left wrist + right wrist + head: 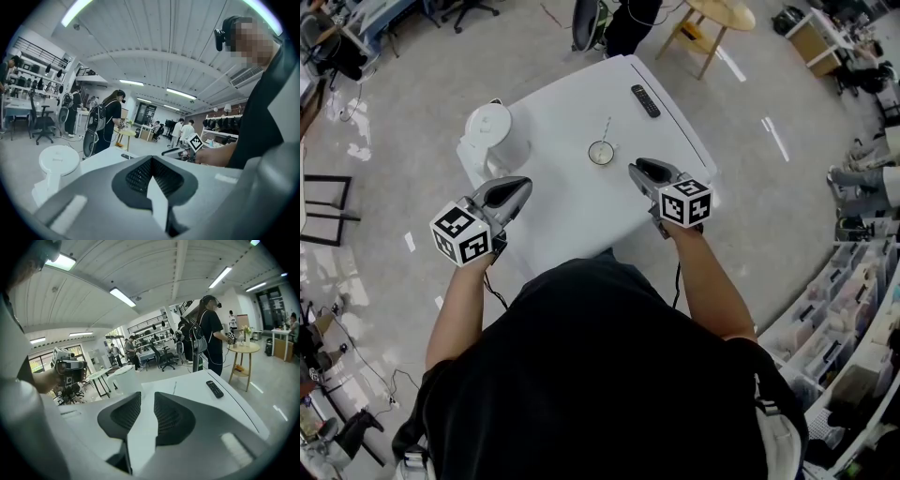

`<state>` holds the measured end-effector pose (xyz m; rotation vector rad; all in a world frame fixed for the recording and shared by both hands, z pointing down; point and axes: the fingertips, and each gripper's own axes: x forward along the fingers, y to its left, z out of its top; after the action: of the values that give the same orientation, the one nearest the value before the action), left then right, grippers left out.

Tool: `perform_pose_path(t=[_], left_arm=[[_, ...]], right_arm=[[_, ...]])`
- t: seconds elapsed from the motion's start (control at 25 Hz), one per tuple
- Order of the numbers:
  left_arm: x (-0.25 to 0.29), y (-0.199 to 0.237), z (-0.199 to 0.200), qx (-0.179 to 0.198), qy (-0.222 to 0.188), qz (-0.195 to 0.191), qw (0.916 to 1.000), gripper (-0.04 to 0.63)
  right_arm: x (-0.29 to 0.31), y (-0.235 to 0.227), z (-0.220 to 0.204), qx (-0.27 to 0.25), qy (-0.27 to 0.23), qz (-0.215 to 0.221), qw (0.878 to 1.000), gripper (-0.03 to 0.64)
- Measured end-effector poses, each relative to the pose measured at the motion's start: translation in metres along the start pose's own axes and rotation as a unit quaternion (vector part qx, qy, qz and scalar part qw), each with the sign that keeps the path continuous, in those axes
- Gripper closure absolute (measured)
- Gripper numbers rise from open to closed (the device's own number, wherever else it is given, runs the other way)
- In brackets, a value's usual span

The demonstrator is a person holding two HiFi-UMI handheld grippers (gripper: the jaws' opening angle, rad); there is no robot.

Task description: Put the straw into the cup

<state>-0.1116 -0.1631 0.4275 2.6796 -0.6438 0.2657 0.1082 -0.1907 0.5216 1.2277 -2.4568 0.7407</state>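
Right gripper (pixel 637 170) hovering | straw (pixel 607 127) flat, long axis toward cup (pixel 601 152)

White kettle (pixel 492 131), black remote (pixel 645 100), white table (pixel 572 202)

A: Where's the head view?
B: High over the desk (pixel 572 216), looking steeply down.
A: The gripper views?
B: One rides the left gripper (pixel 517 187), one the right gripper (pixel 637 171), low at the desk's near edge, facing almost level across it. All three share the desk top and the remote (pixel 645 100).
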Motion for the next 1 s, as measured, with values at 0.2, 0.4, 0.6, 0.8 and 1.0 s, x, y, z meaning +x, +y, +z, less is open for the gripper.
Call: perform_pose_path(t=[0.2,0.4,0.6,0.8,1.0], left_arm=[[-0.005,-0.009,-0.002,0.004,0.001,-0.004,1.0000,0.594],[-0.012,-0.018,-0.005,0.010,0.003,-0.006,0.9999,0.594],[-0.019,-0.021,-0.006,0.012,0.001,-0.004,0.9999,0.594],[-0.023,-0.029,-0.009,0.016,-0.002,-0.007,0.9999,0.594],[-0.028,-0.029,-0.014,0.016,-0.003,-0.005,0.9999,0.594]], right_arm=[[-0.008,0.008,-0.007,-0.001,0.000,-0.002,1.000,0.508],[-0.016,0.018,-0.012,-0.002,-0.004,-0.002,1.000,0.511],[-0.022,0.026,-0.012,-0.006,-0.011,-0.004,1.000,0.512],[-0.032,0.030,-0.017,-0.006,-0.014,-0.009,1.000,0.512],[-0.037,0.032,-0.026,-0.005,-0.012,-0.013,1.000,0.512]])
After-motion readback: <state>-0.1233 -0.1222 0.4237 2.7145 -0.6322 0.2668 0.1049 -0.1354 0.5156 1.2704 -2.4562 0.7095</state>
